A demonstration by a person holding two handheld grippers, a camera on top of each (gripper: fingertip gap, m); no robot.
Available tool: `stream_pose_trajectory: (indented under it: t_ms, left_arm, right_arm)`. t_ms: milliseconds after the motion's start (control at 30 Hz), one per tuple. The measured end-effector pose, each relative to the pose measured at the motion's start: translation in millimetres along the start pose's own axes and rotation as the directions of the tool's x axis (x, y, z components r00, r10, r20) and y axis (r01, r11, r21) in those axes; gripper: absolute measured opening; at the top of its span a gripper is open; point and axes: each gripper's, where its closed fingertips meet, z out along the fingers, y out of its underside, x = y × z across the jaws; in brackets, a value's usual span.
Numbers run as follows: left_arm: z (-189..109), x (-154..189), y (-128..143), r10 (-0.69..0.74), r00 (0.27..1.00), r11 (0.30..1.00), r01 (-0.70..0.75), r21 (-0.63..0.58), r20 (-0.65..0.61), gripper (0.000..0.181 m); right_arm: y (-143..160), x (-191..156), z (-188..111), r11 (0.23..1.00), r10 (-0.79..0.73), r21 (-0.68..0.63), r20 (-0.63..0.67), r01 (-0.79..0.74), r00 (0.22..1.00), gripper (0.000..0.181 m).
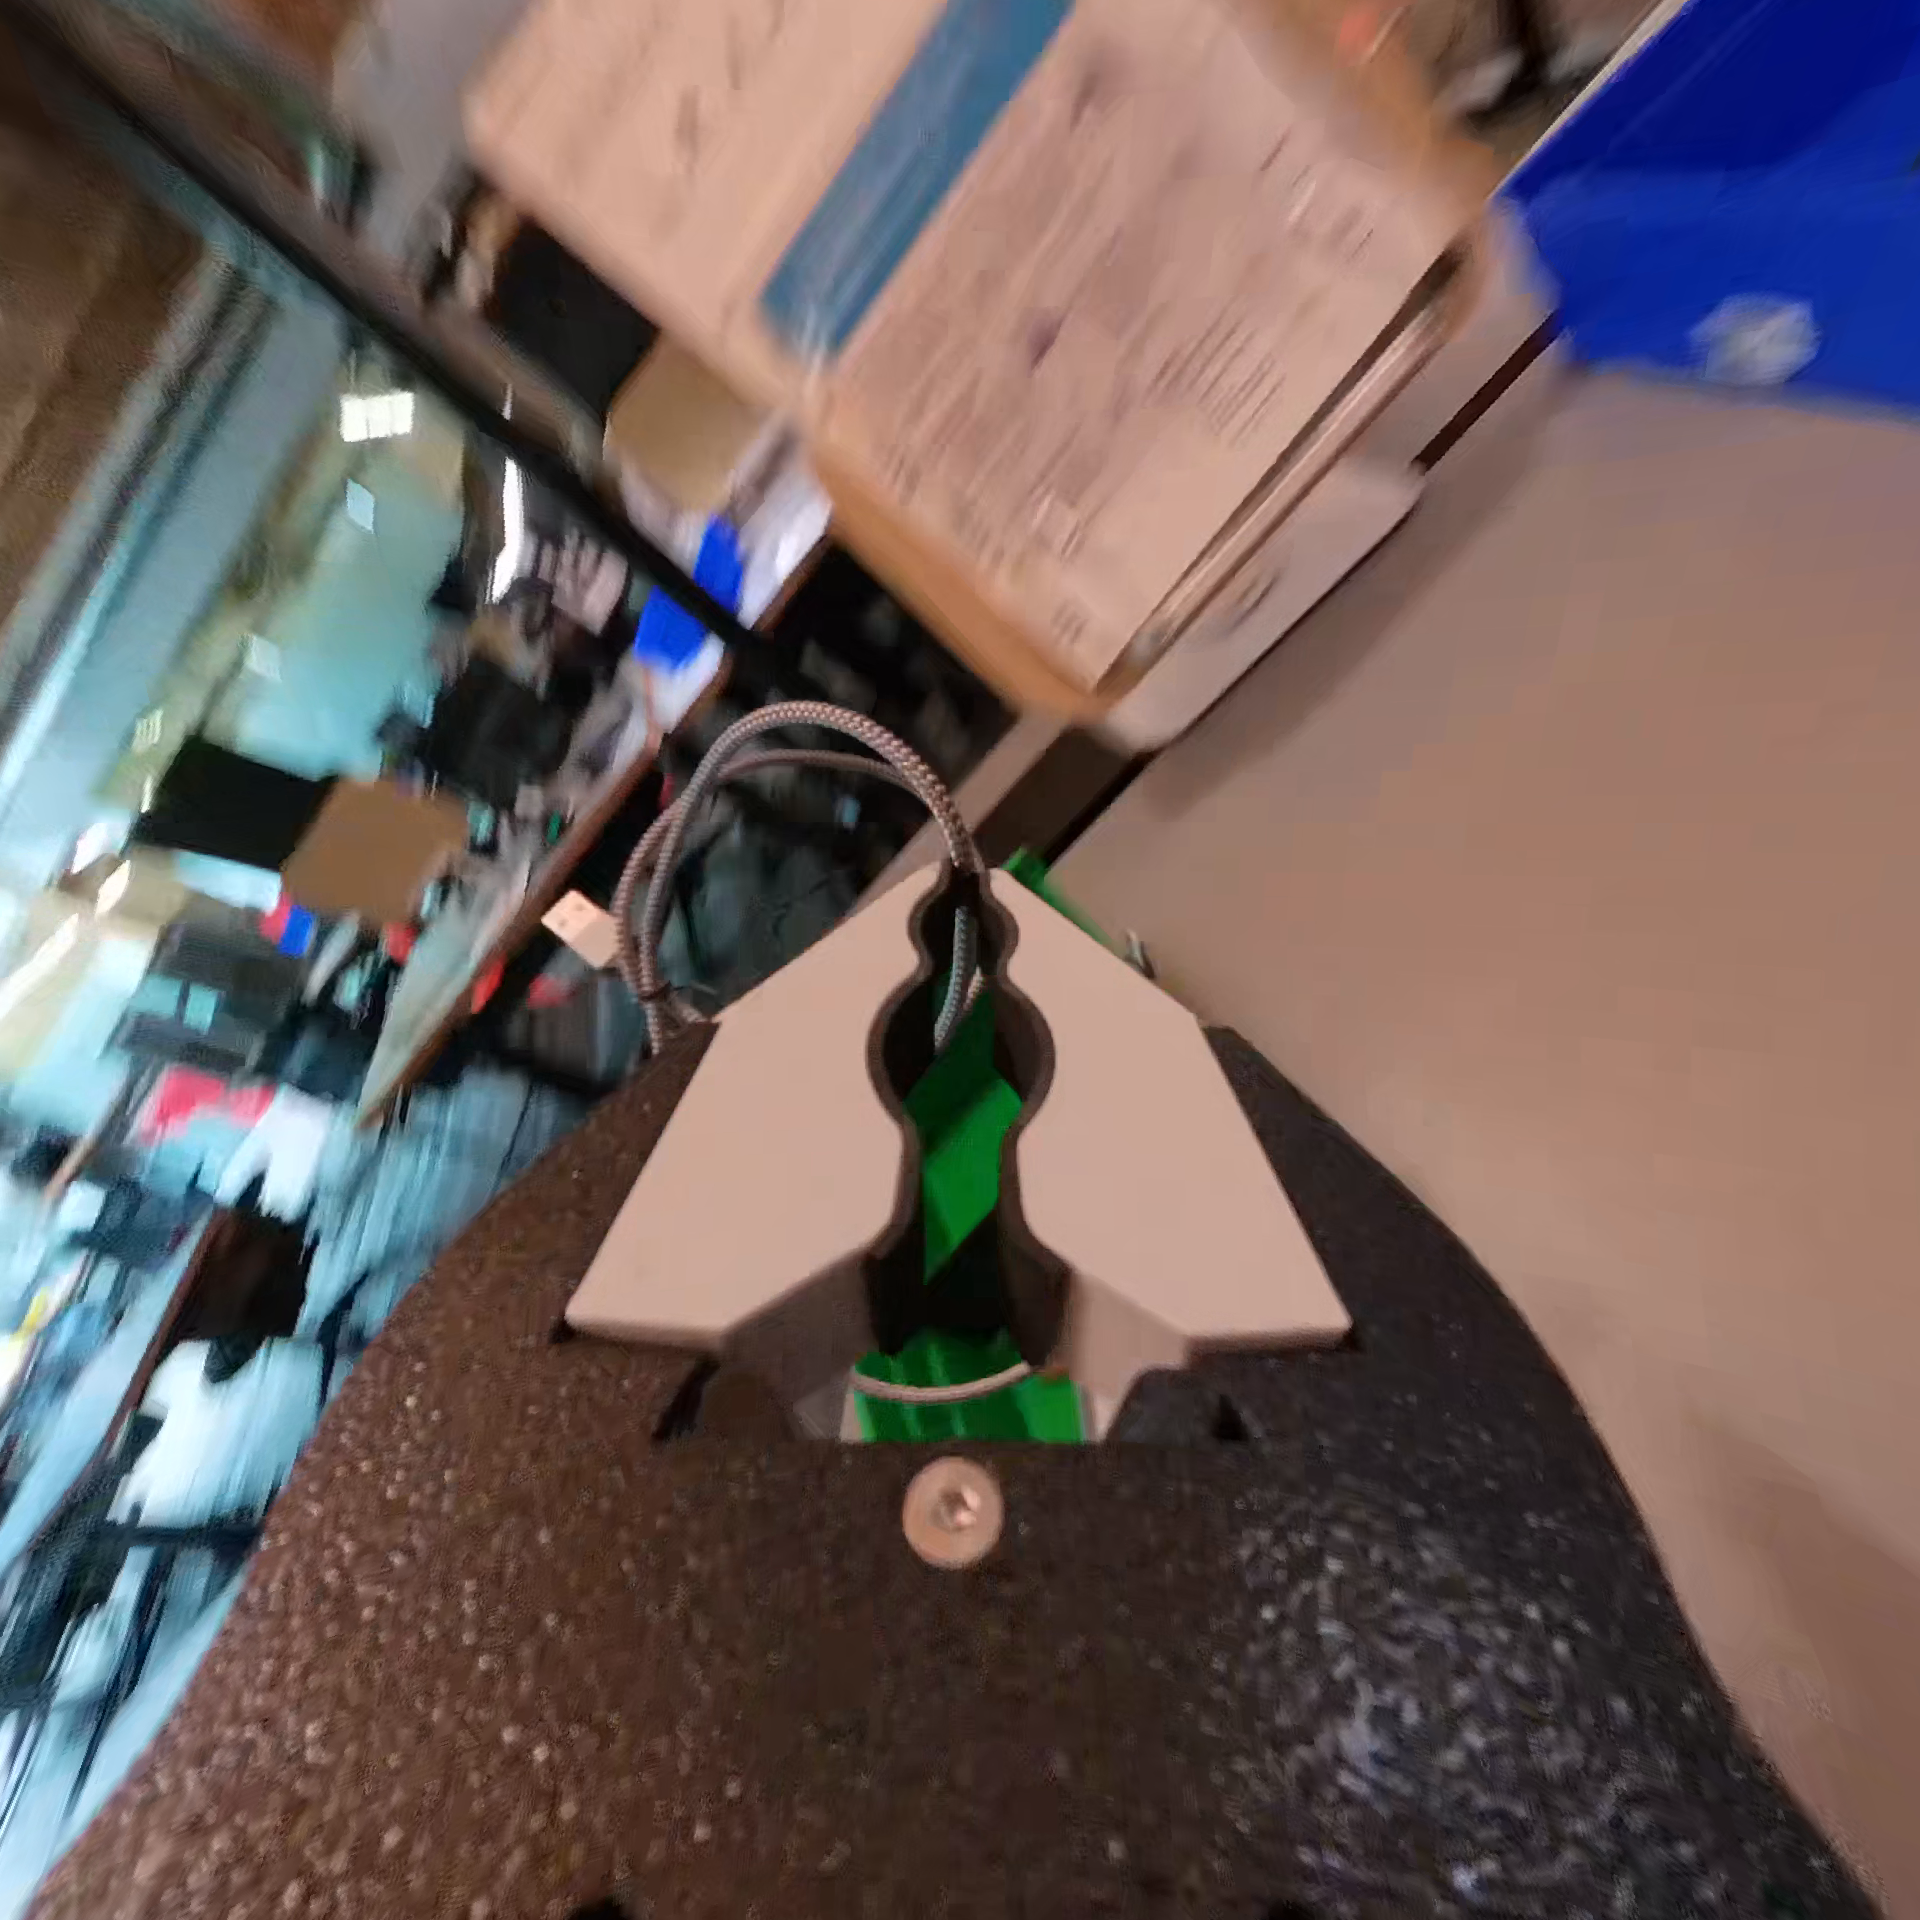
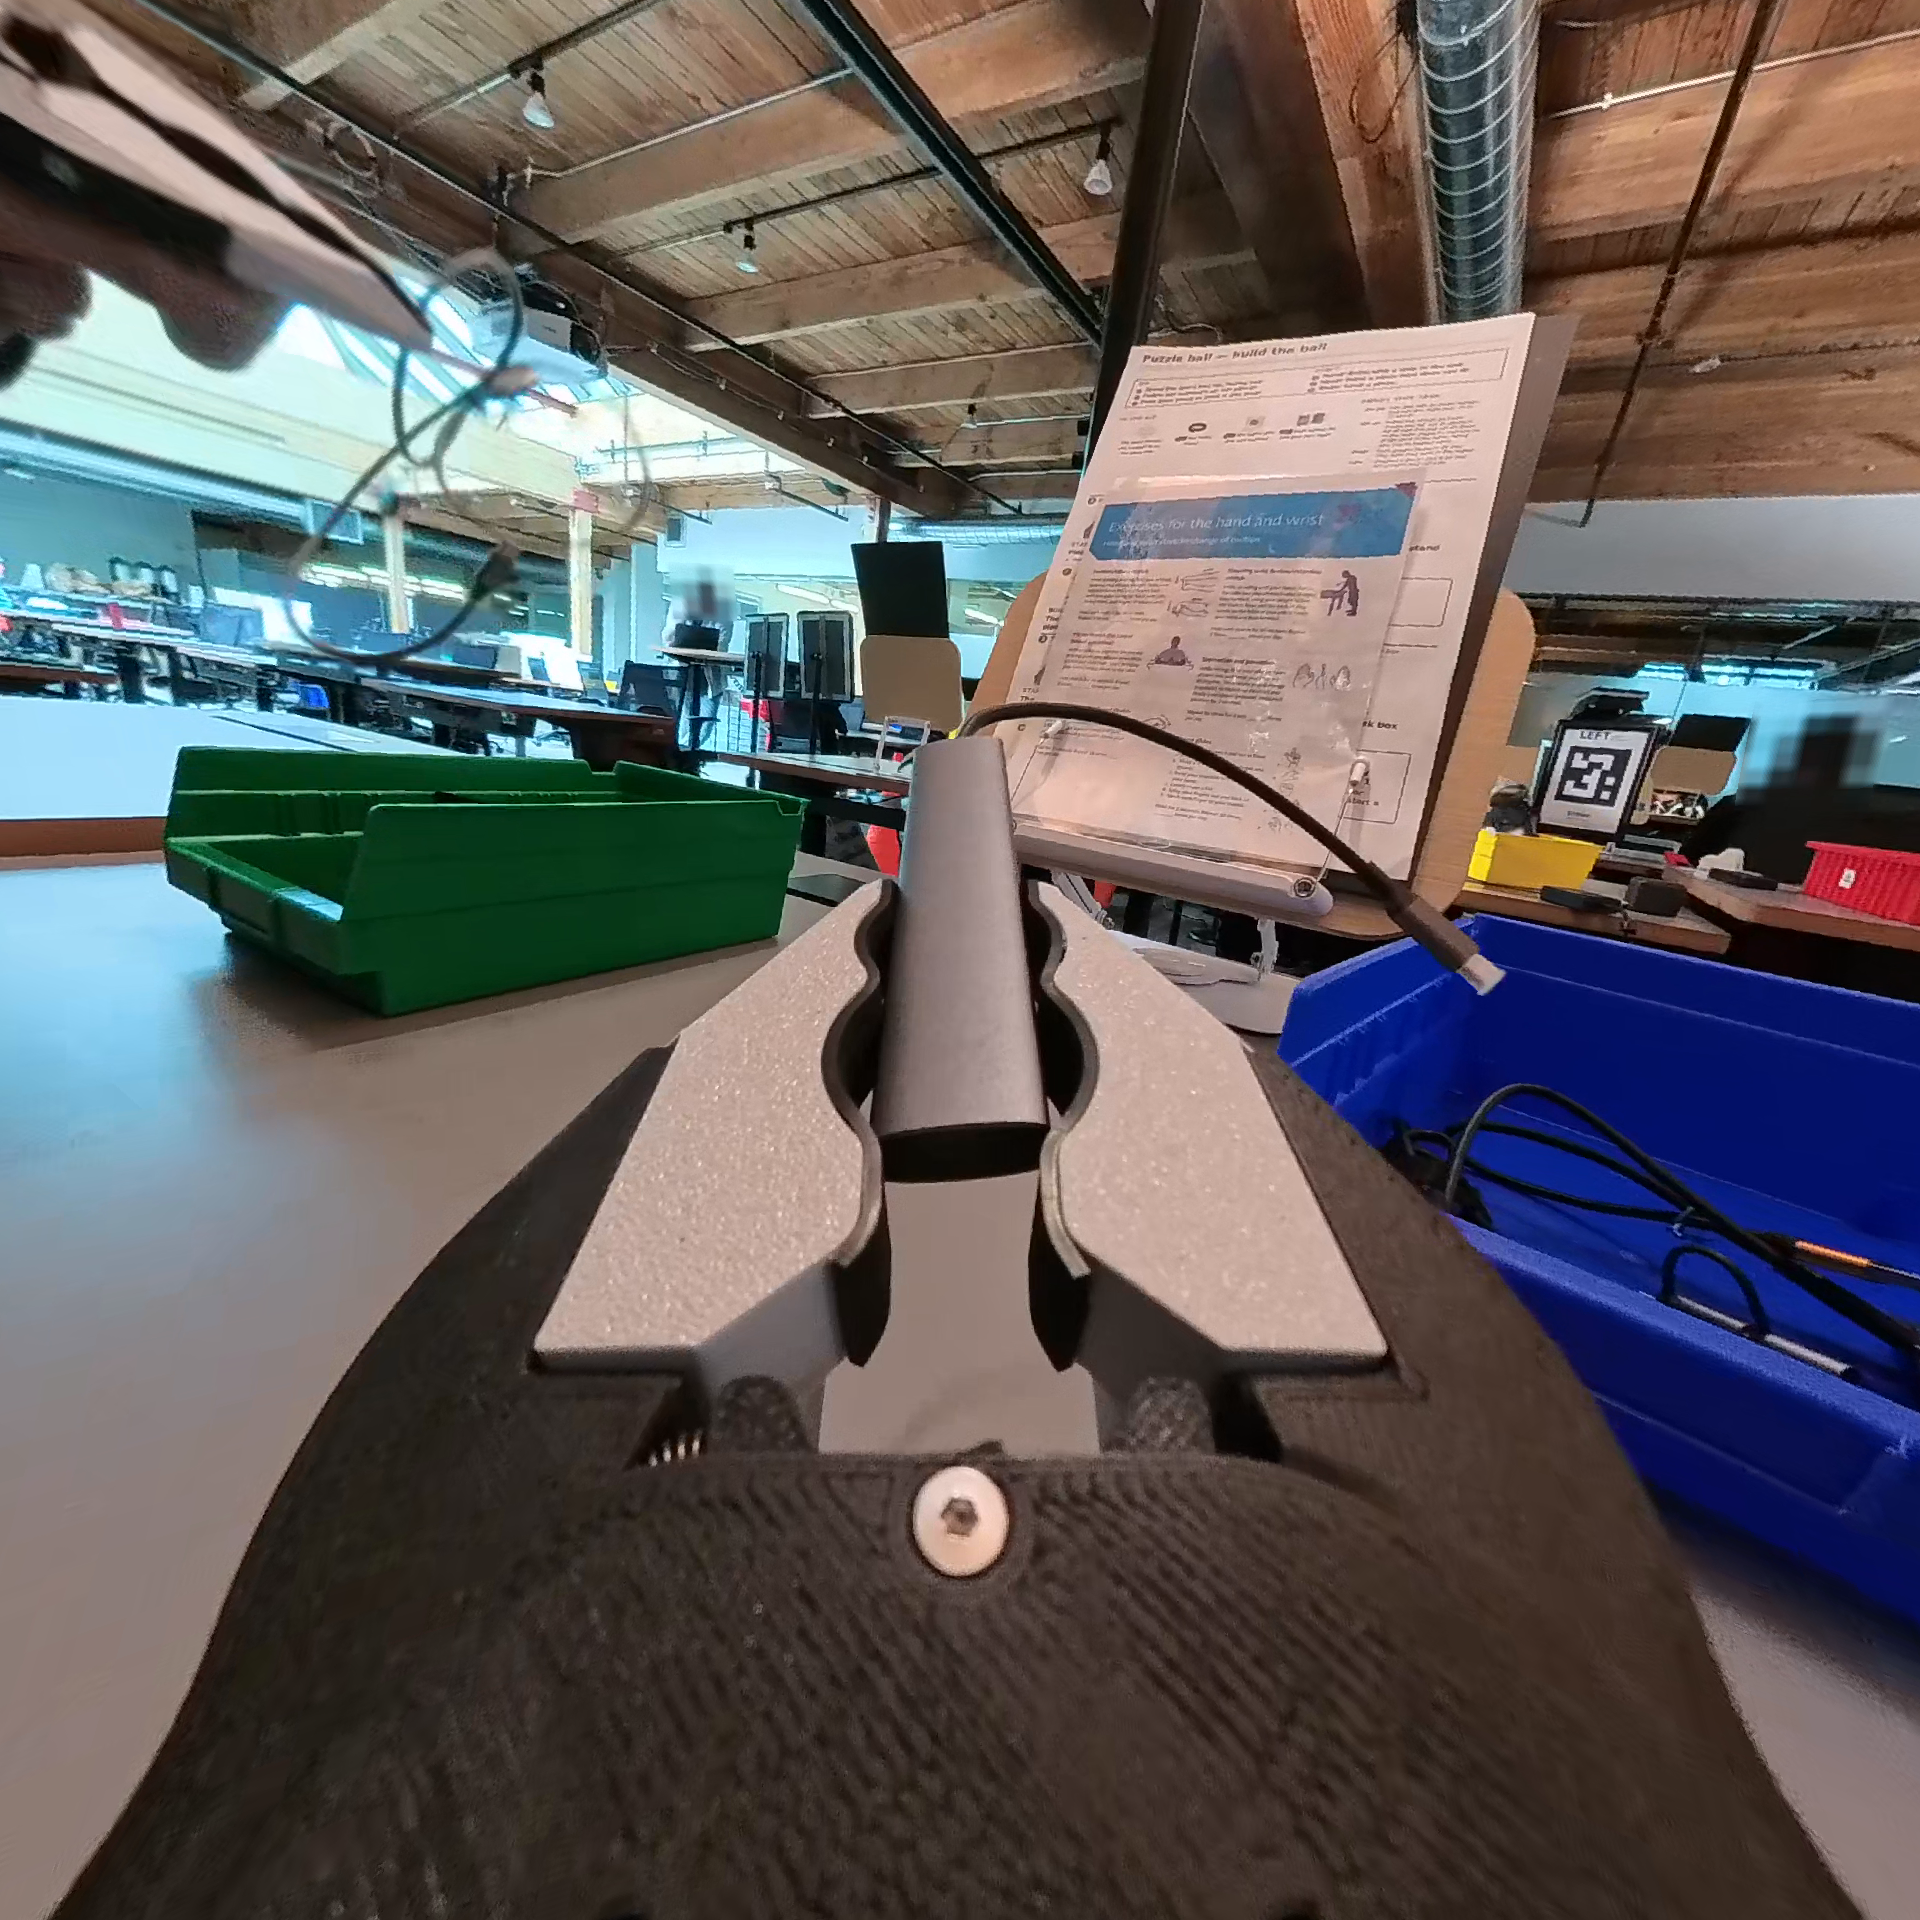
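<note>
A: What are the biggest things in view?
B: A grey table (image 2: 208,1091) holds a green bin (image 2: 478,883) to the left and a blue bin (image 2: 1662,1049) of black cables to the right. Behind stands a document stand (image 2: 1278,623) with printed sheets; a square black-and-white marker sign (image 2: 1597,777) sits farther back.

A: And the grippers?
B: The right gripper (image 2: 958,914) pinches a grey metal hub (image 2: 958,966), whose black cable (image 2: 1226,779) arcs over the blue bin. The left gripper (image 1: 961,914) is pressed onto a grey braided cable (image 1: 821,748), looped above green plastic; that view is blurred.
</note>
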Motion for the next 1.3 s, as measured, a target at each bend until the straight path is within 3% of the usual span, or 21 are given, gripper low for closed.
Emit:
stream_pose_trajectory:
  t_ms: [33,133,200,333,433,567,800,867,967,1167,1233,1300]
  left_arm:
    - [-7.8,16.9,-20.2,0.03,0.998,0.996,-0.026,0.085,-0.048,0.0]
    - [-19.9,78.4,-53.0,0.079,0.969,0.967,-0.018,0.254,-0.233,0.001]
    - [-17.7,124.3,-53.2,0.115,0.922,0.952,0.003,0.305,-0.369,0.001]
    - [2.7,203.9,-15.4,0.164,0.824,0.964,-0.017,0.267,-0.542,0.0]
    - [14.8,241.6,12.8,0.151,0.777,0.978,-0.026,0.208,-0.611,0.001]
    - [22.1,272.8,31.0,0.167,0.74,0.982,-0.066,0.177,-0.651,0.001]
    - [19.2,303.4,46.8,0.225,0.647,0.974,-0.148,0.169,-0.729,0.001]
    - [13.6,301.9,45.2,0.233,0.644,0.972,-0.152,0.177,-0.729,0.014]
    - [-15.4,301.1,47.4,0.264,0.551,0.965,-0.146,0.219,-0.792,0.033]
    - [-82.2,301.8,94.8,0.219,0.207,0.968,-0.169,0.186,-0.953,0.027]
    - [-94.3,303.7,112.2,0.224,0.15,0.955,-0.231,0.187,-0.963,0.028]
    - [-95.2,305.6,121.9,0.243,0.163,0.942,-0.276,0.193,-0.956,0.031]
  right_arm:
    - [-0.3,1.3,-0.3,1.0,0.007,0.003,-0.004,-0.007,1.0,0.022]
    - [-2.4,5.8,-2.3,0.999,0.031,0.021,-0.019,-0.03,0.999,0.022]
    - [-4.3,9.8,-4.3,0.998,0.053,0.038,-0.031,-0.052,0.998,0.022]
    - [-6.1,16.0,-6.5,0.994,0.097,0.058,-0.04,-0.095,0.994,0.022]
    - [-5.7,15.4,-5.9,0.994,0.1,0.055,-0.032,-0.099,0.994,0.022]
    - [-4.7,12.1,-4.6,0.995,0.087,0.044,-0.018,-0.086,0.996,0.022]
    - [-4.4,9.7,-4.3,0.996,0.074,0.04,-0.01,-0.073,0.997,0.022]
    - [-4.9,9.7,-4.7,0.996,0.073,0.044,-0.01,-0.073,0.997,0.022]
    - [-5.5,8.4,-5.1,0.996,0.072,0.048,-0.001,-0.072,0.997,0.022]
    - [-5.8,8.2,-5.3,0.996,0.071,0.05,0.001,-0.071,0.997,0.022]
    - [-5.6,8.1,-5.2,0.996,0.068,0.048,-0.002,-0.068,0.998,0.022]
    - [-5.2,7.5,-4.8,0.997,0.064,0.045,0.0,-0.064,0.998,0.022]
